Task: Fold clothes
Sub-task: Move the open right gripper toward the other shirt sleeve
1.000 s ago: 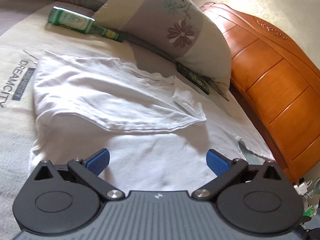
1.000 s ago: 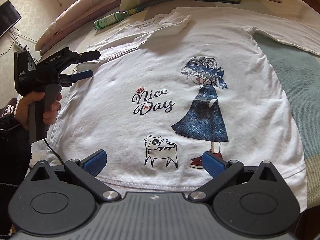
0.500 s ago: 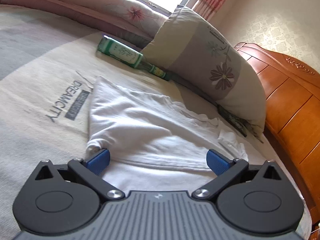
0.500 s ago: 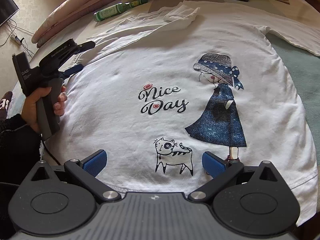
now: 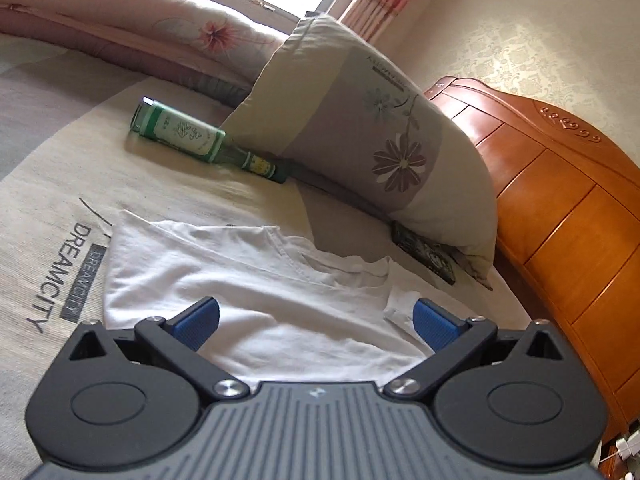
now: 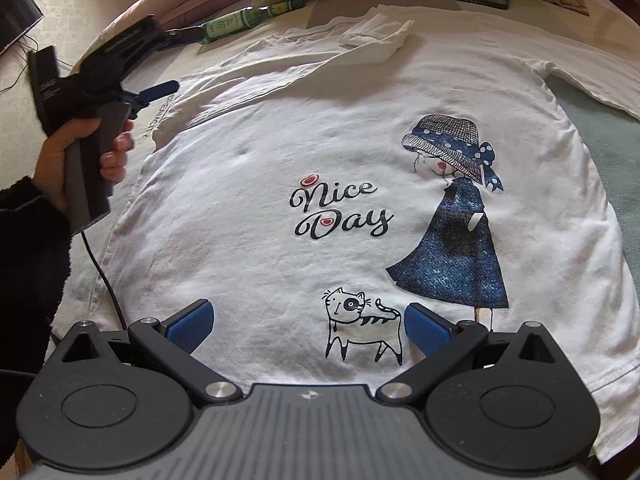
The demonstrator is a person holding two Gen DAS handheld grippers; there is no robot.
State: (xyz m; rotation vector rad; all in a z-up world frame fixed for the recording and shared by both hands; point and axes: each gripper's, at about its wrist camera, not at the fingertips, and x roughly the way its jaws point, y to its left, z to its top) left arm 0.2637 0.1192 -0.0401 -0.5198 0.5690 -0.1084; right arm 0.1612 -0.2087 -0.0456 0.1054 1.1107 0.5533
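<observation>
A white long-sleeved shirt (image 6: 256,264) lies flat on the bed (image 5: 48,184), print side up, showing the words "Nice Day", a girl in a blue dress and a small cat. The right gripper (image 6: 307,322) hangs low over the shirt's bottom hem with its blue fingers (image 6: 190,322) spread wide and nothing between them; the cat print sits in the gap between them. The left gripper (image 5: 316,322) is likewise open and empty, pointing across the shirt's folded-in sleeve (image 5: 224,268) towards the collar area, with white cloth directly beneath and ahead of its fingertips (image 5: 198,318). In the right wrist view a hand (image 6: 80,160) in a dark fuzzy sleeve holds that left gripper just off the shirt's left side, above the bed cover. The other sleeve (image 6: 592,76) stretches out flat to the right. A green bottle (image 5: 180,134) lies on the bed beyond the shirt, beside a flowered pillow (image 5: 376,136) leaning against the wooden headboard (image 5: 568,216).
</observation>
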